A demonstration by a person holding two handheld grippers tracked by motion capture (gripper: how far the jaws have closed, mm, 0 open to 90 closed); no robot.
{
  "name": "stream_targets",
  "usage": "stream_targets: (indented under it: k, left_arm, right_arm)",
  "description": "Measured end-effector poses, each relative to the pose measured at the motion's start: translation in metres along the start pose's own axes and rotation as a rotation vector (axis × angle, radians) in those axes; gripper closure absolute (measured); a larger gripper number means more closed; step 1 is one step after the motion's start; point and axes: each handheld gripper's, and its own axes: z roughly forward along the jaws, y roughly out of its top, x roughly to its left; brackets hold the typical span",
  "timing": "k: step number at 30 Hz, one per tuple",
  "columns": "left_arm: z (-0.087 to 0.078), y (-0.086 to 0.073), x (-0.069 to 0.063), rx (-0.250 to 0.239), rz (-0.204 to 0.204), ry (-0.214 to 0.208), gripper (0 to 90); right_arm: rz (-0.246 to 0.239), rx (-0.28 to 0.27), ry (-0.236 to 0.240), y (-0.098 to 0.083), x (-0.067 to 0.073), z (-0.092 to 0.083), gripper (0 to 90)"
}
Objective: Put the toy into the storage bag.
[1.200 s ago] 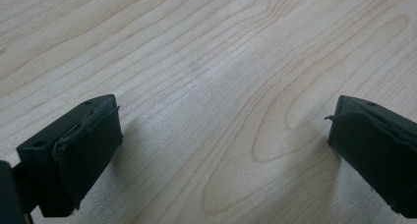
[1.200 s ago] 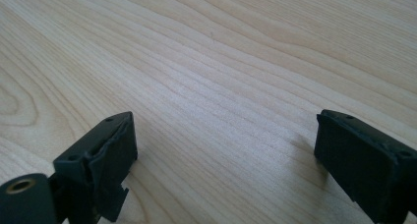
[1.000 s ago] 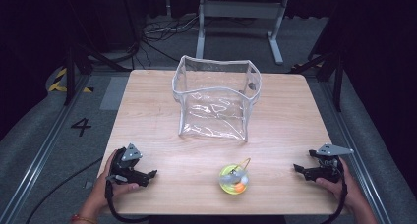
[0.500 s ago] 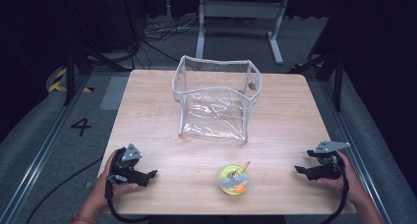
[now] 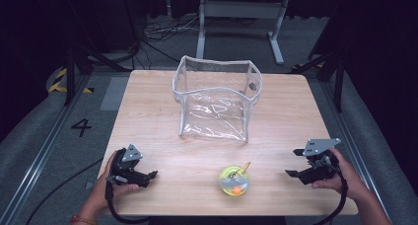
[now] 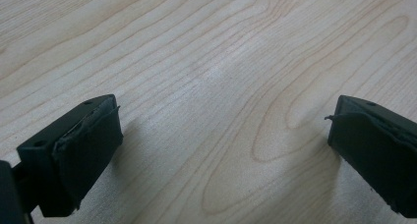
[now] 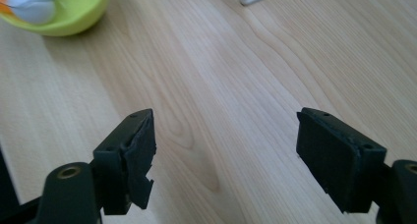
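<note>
Both tongs gaped empty: left tongs (image 5: 154, 174) rested on the worktop (image 5: 197, 161); right tongs (image 5: 294, 163), just narrowing, faced the green toy (image 5: 234, 180) between them.

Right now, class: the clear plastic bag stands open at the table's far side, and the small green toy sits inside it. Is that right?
Not quite. The green toy sits outside the clear plastic bag, on the bare table nearer the person, as the high view shows. The bag does stand open at the far side.

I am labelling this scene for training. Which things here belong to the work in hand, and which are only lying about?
Belong to the work:
- small yellow-green toy
- clear plastic bag
- right gripper, open
- left gripper, open

Only lying about:
- cables on the floor
- metal stand
</note>
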Motion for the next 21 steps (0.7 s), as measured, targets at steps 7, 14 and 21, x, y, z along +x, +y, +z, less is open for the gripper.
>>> stream_targets:
  k: [7,14,21]
  left_arm:
    - [0.000,0.000,0.000,0.000,0.000,0.000,0.1]
    - [0.000,0.000,0.000,0.000,0.000,0.000,0.1]
    - [0.000,0.000,0.000,-0.001,0.001,0.000,0.1]
  right_arm:
    - [-0.076,0.014,0.027,0.024,0.017,-0.002,23.9]
    - [-0.177,0.036,0.085,0.059,0.037,-0.004,26.9]
    - [-0.251,0.047,0.127,0.095,0.054,-0.006,30.2]
